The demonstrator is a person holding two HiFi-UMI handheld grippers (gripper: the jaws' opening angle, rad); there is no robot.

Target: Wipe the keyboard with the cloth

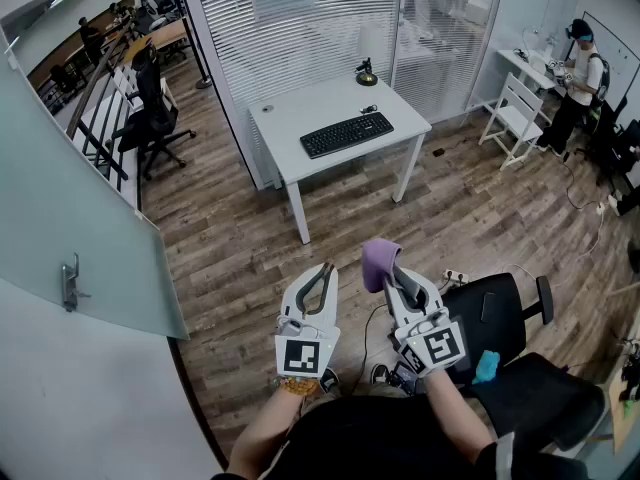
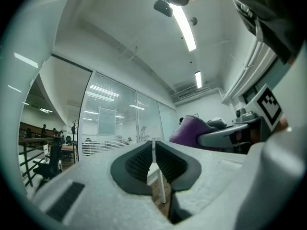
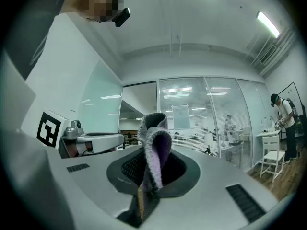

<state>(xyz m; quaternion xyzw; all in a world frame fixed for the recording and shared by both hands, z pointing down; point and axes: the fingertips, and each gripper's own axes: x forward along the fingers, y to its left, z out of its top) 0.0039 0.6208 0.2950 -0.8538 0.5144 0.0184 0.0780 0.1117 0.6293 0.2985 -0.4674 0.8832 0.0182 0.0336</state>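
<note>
Head view shows us well short of the work: the keyboard [image 1: 347,134] lies on the white desk [image 1: 290,118], far across the wooden floor, while both grippers hang near us, side by side. Our right gripper [image 1: 392,268] has its jaws clamped on the purple cloth [image 1: 379,260], which stands up in a fold above the pads; the right gripper view confirms the pinch. Our left gripper [image 1: 324,271] is closed tight with nothing between its jaws. We judge the step in hand to be carrying the cloth to the desk; no wiping has begun. Next we need to close that gap, then lower the cloth's free fold flat onto the keys, perhaps steadying the keyboard with the left. We see no container anywhere; only a small lamp [image 1: 366,71] shares the desk.
</note>
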